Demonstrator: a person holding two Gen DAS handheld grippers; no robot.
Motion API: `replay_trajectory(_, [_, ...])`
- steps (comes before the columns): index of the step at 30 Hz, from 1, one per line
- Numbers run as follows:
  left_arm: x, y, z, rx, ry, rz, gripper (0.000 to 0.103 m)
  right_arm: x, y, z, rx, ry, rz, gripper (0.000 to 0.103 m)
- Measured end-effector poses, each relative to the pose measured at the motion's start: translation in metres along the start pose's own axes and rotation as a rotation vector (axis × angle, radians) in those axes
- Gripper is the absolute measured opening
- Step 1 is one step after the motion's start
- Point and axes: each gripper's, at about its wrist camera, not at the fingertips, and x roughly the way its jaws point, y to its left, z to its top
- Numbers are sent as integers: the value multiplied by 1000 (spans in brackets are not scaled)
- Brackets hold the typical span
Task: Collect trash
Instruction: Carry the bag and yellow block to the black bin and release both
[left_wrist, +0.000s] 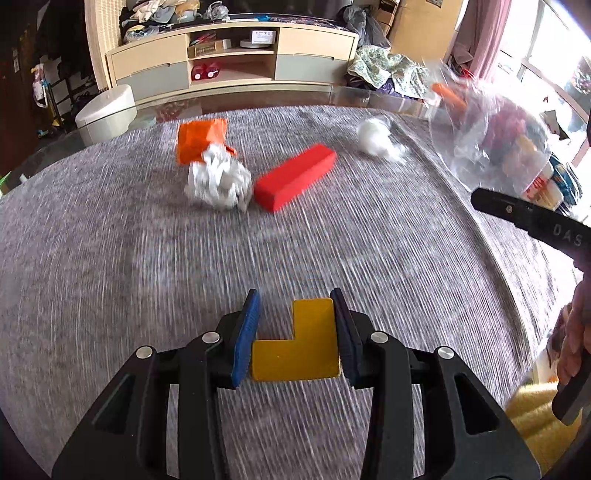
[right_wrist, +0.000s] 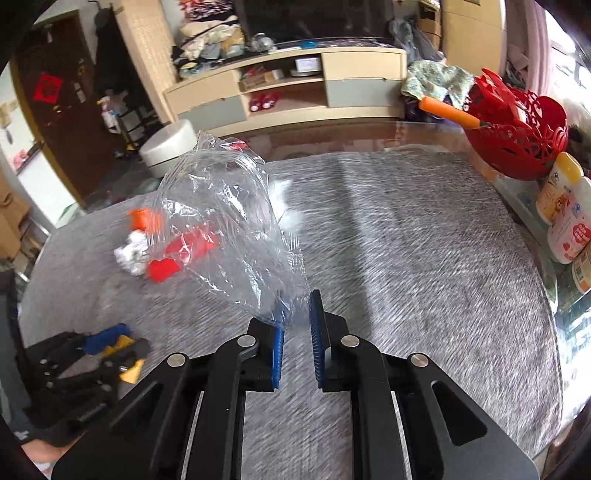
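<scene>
Grey table cover (left_wrist: 110, 240) is appearing as woven cloth, matt and coarse. Clear bag (right_wrist: 225, 236) is showing as thin, glossy, creased plastic film. White wad (left_wrist: 218, 182) is looking like crumpled matt paper. Red block (left_wrist: 295, 177) and yellow L-shaped piece (left_wrist: 299, 350) are presenting smooth, painted-looking faces. Red basket (right_wrist: 517, 133) is reading as glossy perforated plastic.

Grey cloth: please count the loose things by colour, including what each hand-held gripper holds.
Red: 1, block
Orange: 1, wrapper
White: 2, paper ball, wad
Yellow: 1, L-block, in left hand-held gripper
Clear: 1, bag, in right hand-held gripper
Total: 6
</scene>
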Motion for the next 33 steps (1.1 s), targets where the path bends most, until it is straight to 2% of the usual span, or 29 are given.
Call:
replay_trajectory(9, [-63,-12,-52,23,-31,-2,37,-53,42,-40,-67,11,67,15])
replay_trajectory(19, [-122,-16,-137,2,-21,-11,37,-97,73,-117,-111,75,116,15])
replay_trajectory(27, [-138,-13,-188,-16,6,-1,37,-110,81,-174,-122,134,135,15])
replay_trajectory(33, [-126,-11,-224,-54,78,-15,37,-105,89,-213,-129,220,160,15])
